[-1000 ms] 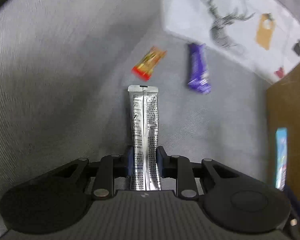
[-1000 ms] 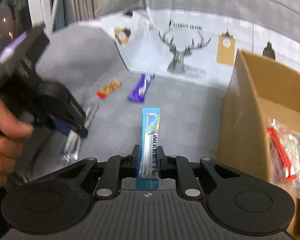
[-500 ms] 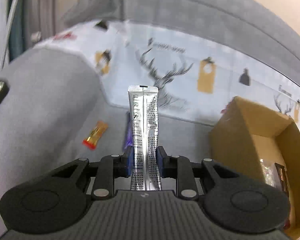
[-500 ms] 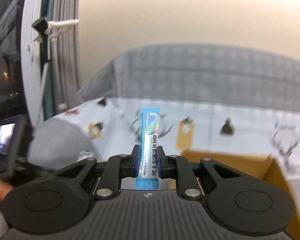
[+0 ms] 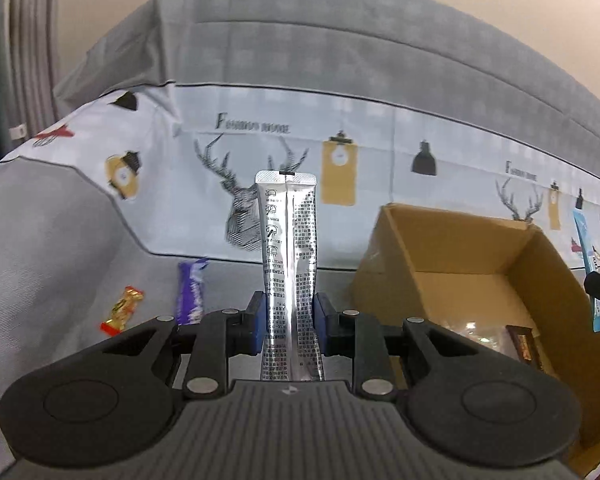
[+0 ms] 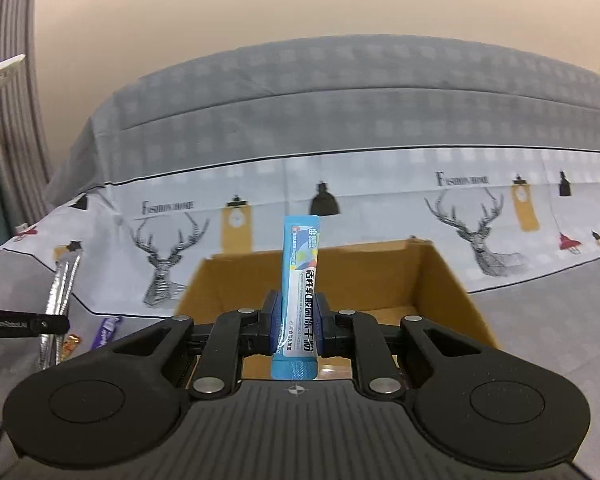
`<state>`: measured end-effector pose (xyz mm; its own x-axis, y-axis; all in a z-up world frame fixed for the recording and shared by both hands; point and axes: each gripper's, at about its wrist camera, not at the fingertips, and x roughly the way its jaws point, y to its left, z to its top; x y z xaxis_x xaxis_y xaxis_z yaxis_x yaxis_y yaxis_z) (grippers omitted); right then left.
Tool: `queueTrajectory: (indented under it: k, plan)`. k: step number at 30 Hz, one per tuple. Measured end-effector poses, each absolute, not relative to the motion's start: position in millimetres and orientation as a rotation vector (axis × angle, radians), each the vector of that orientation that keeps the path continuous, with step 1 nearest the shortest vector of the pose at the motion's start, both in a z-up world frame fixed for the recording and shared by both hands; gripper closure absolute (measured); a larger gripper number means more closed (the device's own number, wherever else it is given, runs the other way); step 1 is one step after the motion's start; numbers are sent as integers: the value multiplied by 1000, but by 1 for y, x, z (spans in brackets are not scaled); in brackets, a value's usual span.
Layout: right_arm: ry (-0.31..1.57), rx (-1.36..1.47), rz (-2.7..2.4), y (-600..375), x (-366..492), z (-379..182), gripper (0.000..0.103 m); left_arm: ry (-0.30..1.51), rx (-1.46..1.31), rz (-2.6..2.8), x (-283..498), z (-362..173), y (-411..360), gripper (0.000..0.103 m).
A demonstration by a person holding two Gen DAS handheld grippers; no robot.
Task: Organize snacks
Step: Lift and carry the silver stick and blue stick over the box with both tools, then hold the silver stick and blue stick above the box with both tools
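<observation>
Left gripper (image 5: 288, 324) pinches an upright silver foil stick sachet (image 5: 288, 264); right gripper (image 6: 297, 328) pinches a blue stick sachet (image 6: 300, 284) (upright) before the open brown cardboard box (image 6: 440, 280).

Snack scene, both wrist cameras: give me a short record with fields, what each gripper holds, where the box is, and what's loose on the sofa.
left gripper: shut on silver stick sachet, upright
right gripper: shut on blue stick sachet, upright
cardboard box: open, on the grey sofa seat, some snacks inside
loose on seat: purple snack bar, orange-red candy, left of the box
backdrop: deer-print cover over the sofa back
</observation>
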<state>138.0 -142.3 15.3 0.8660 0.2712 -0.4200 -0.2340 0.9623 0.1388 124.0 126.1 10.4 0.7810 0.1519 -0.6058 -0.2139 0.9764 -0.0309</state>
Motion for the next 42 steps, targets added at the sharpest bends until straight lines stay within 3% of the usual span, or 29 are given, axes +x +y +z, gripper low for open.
queueTrajectory:
  k: [11,20,42]
  plan:
    - [418,76,153,-191,129,9,85,396,-97,-48,113,31,66,76]
    - [416,80,138,-197,127,8,84,390,-68,-167,113,23,16,76]
    - [415,46,170,-183,131,6,84,396,-78,-189,120,19,14,75]
